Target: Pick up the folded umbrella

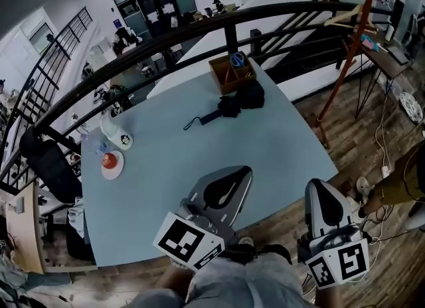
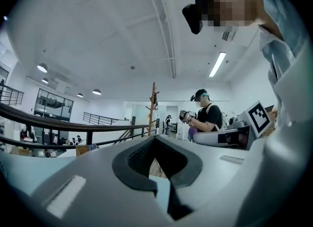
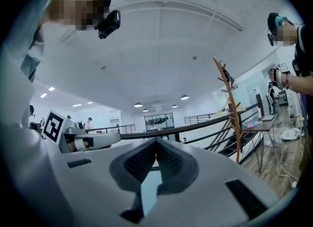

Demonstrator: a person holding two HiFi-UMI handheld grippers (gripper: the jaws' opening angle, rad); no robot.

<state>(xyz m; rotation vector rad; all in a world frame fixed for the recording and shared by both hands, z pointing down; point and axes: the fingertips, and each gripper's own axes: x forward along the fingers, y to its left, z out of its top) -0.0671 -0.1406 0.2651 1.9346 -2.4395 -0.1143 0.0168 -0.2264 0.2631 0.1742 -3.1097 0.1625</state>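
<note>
The folded black umbrella [image 1: 234, 104] lies on the far part of the pale blue table [image 1: 265, 147], its strap trailing to the left, just in front of a brown box [image 1: 231, 72]. My left gripper [image 1: 247, 169] is shut and empty over the table's near part, well short of the umbrella. My right gripper [image 1: 315, 184] is also shut and empty, off the table's near right corner above the wooden floor. Both point level. In the left gripper view the left gripper [image 2: 155, 138] has its jaws together; in the right gripper view the right gripper [image 3: 156, 140] does too. Neither gripper view shows the umbrella.
A white cup [image 1: 117, 135] and a red thing on a white saucer [image 1: 111, 162] sit at the table's left. A black railing [image 1: 199, 24] runs behind the table, a black chair [image 1: 50, 164] stands at left, an orange coat stand [image 1: 352, 41] at right. Another person [image 2: 206, 117] stands beyond.
</note>
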